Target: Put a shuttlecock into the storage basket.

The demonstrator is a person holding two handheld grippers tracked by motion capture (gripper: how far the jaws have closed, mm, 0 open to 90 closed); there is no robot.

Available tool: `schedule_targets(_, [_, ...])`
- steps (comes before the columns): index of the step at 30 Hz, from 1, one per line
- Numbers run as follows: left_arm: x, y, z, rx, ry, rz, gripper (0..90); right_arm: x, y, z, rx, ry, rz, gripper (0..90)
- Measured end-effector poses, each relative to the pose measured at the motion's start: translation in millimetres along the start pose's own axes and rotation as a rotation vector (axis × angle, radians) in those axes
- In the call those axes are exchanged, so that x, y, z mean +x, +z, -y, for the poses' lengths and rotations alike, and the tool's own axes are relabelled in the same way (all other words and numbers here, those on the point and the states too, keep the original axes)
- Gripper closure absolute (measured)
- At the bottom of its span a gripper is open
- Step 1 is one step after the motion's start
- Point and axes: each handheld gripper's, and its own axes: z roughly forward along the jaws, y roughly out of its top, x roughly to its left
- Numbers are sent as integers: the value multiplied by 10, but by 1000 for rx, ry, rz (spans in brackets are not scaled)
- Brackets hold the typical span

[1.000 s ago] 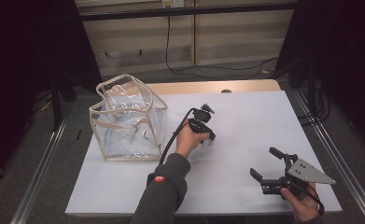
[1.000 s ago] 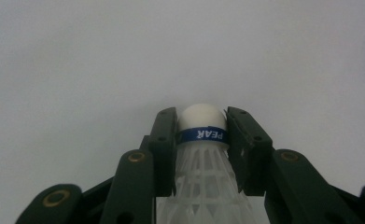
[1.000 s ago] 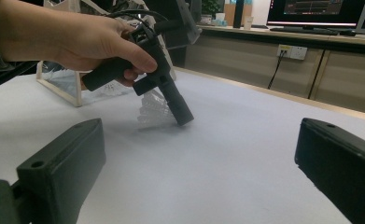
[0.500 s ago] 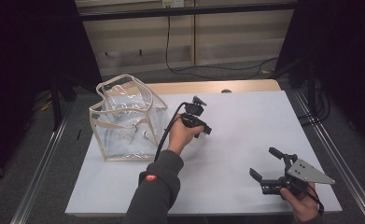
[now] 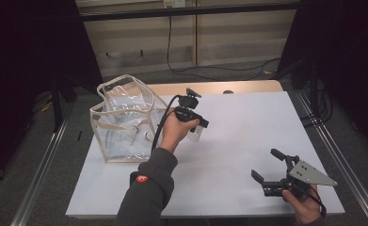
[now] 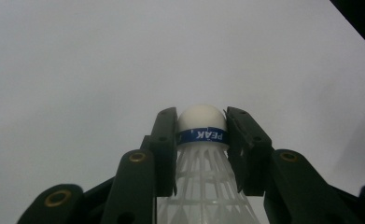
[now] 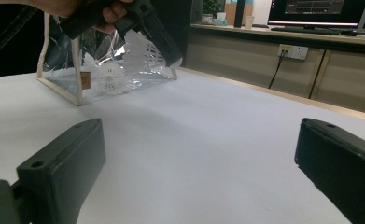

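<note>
My left gripper is held above the white table, just right of a clear plastic bag. It is shut on a white shuttlecock. In the left gripper view the jaws clamp the shuttlecock at its blue band, cork tip pointing away over the white surface. The right gripper view shows the left gripper with the feathered skirt in front of the bag, which holds another shuttlecock. My right gripper rests low at the table's near right, open, nothing between its jaws.
Metal rails run along both sides of the table. A wooden edge and cables lie behind it. A counter with monitors stands beyond the far edge in the right gripper view.
The left hand has lifted the shuttlecock higher and drifted slightly left, toward the bag. The right gripper has stayed where it was.
</note>
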Motion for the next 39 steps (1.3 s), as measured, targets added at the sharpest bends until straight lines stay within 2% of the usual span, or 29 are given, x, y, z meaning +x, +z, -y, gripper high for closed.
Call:
schedule_targets(29, [-34,-358,-149,-31,0,12,655,1,-4,-3,0,2,4,16])
schedule_targets(37, [-48,-454,-203,-43,6,1,655,1,-2,-1,-2,2,4,17])
schedule_targets(39, [-57,-472,-212,-50,-4,0,655,0,-3,-2,-3,0,4,17])
